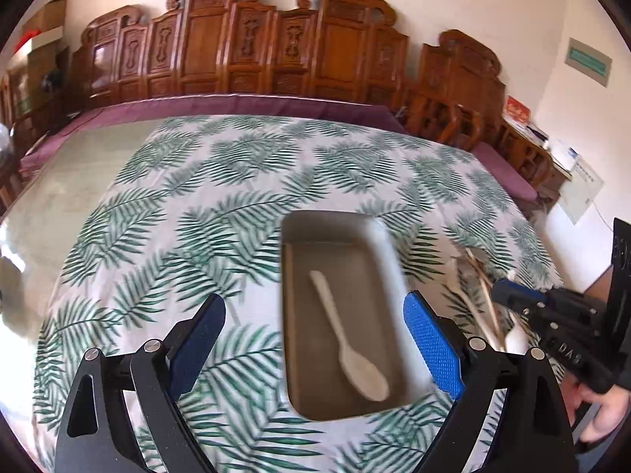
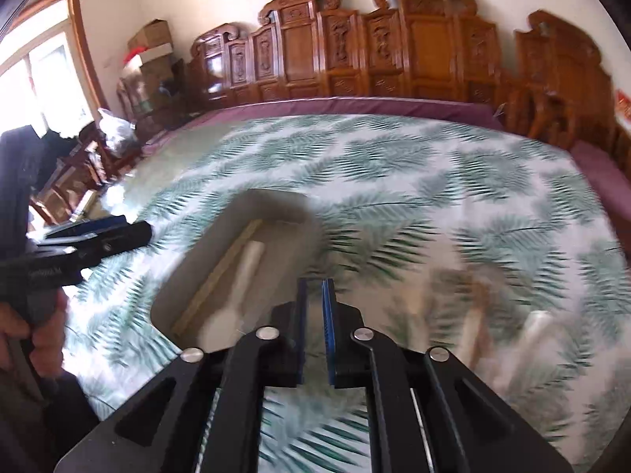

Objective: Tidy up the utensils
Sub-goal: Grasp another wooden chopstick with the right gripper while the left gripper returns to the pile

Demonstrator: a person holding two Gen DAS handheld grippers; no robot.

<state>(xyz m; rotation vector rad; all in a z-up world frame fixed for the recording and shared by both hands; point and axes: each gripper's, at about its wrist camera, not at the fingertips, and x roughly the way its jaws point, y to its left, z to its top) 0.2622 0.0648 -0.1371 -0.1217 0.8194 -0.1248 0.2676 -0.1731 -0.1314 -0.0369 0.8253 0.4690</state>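
A grey rectangular tray (image 1: 292, 315) sits on the palm-leaf tablecloth, with a white plastic spoon (image 1: 347, 339) lying in it. My left gripper (image 1: 315, 339) is open and empty, its blue pads (image 1: 432, 349) spread either side of the tray's near end. My right gripper (image 2: 314, 323) has its pads nearly together with nothing visible between them, just right of the tray (image 2: 189, 276). It also shows at the right of the left wrist view (image 1: 508, 295), over a pile of loose utensils (image 1: 485, 299). That pile is a blur in the right wrist view (image 2: 473, 307).
The tablecloth (image 1: 197, 205) covers most of the table; bare glass (image 1: 59, 197) shows at the left. Carved wooden chairs (image 1: 276, 47) line the far edge. The left gripper shows at the left of the right wrist view (image 2: 98, 236).
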